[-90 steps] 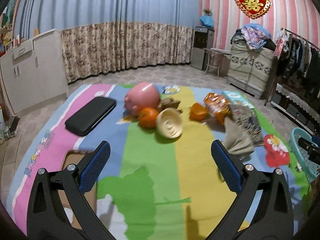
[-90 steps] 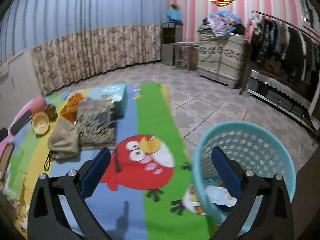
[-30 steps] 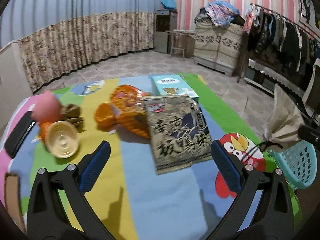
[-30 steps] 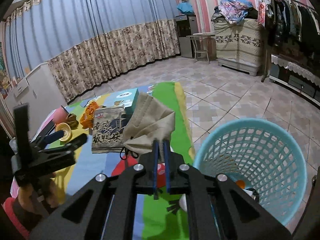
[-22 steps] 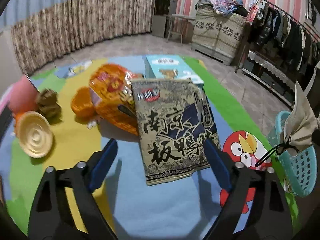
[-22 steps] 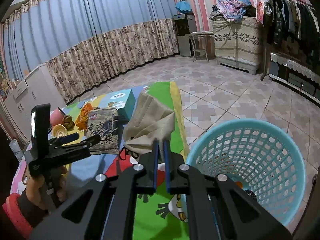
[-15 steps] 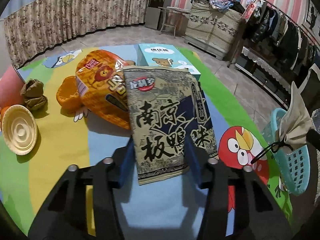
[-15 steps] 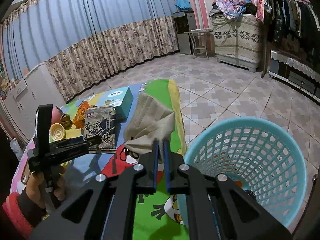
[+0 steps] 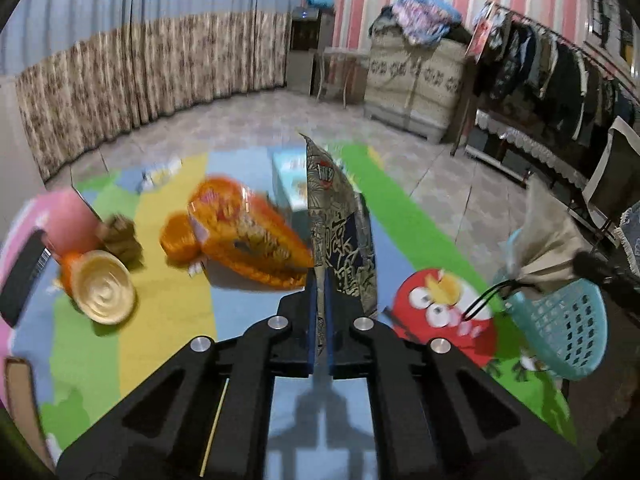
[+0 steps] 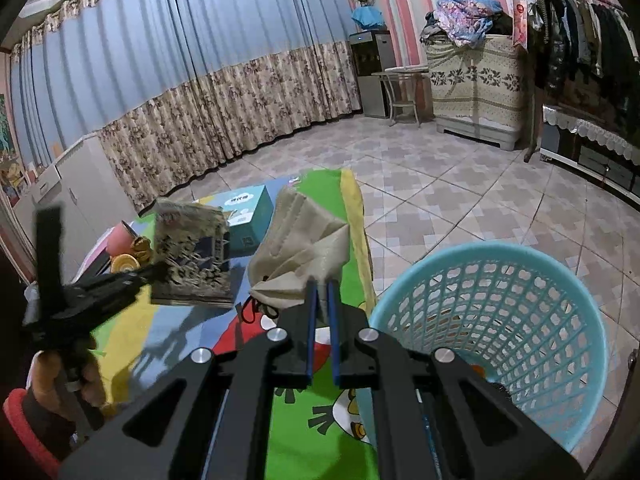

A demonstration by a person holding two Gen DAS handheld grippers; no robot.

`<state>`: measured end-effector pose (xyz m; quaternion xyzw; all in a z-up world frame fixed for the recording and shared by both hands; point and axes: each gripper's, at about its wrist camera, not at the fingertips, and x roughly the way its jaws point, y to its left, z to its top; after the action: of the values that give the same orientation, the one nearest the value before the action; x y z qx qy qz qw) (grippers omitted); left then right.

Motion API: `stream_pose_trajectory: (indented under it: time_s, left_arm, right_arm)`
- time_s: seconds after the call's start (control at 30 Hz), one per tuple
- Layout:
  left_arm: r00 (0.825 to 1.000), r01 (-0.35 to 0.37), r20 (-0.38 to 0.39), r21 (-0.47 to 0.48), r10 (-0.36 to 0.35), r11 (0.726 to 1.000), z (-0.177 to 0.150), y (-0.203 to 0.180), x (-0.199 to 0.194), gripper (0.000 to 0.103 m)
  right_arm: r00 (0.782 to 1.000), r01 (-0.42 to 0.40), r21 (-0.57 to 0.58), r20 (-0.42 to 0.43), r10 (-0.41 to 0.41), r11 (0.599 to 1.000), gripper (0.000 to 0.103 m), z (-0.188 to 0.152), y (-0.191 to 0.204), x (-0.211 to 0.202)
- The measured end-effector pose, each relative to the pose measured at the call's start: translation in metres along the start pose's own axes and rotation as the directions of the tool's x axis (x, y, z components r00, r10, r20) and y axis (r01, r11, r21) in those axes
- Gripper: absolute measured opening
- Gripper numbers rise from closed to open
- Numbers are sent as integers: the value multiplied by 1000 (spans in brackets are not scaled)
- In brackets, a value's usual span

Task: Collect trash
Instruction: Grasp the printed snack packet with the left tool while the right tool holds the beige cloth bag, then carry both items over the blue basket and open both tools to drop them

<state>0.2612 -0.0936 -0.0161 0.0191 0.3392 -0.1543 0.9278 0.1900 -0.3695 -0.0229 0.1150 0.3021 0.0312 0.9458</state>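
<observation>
Left wrist view shows your left gripper (image 9: 319, 312) has just clamped the dark printed snack packet (image 9: 340, 232) and lifted it off the colourful cartoon mat (image 9: 168, 320), while your right gripper (image 10: 322, 312) keeps pinching the beige face mask (image 10: 300, 248) beside the light-blue plastic basket (image 10: 520, 320), so both are ready to drop.

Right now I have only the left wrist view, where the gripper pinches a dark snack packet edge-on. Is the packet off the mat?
Observer: Yes. In the right wrist view the snack packet hangs from the left gripper, clear of the mat.
Operator: And the beige mask, is it over the basket?
Observer: No. The right gripper, shut on the mask, holds it beside the basket rim, over the mat.
Operator: Basket empty?
Observer: No, something orange lies inside.
</observation>
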Motion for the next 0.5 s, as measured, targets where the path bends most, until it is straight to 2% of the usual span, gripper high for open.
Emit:
stream_pose_trajectory:
  time_s: [0.1,0.27,0.4,0.5]
  left_arm:
    - [998,-28,53,29,26,999,5,-11,-24,2]
    - [994,-36,107,59,30,998,12,-30,-54,2]
    - [990,-20,143,78,8,997,15,-51,-70,2]
    - [987,10,161,96,-26,995,14,-71,-75,2]
  right_arm:
    - [1000,0,5,17,0,1000,6,0,-4,-9]
    - [999,18,24,42,-19,1000,6,0,-16,-25]
    - [996,41,67,74,-46,997,6,2,-37,-45]
    - [990,95,90,94,-103,991,6,2,-55,-62]
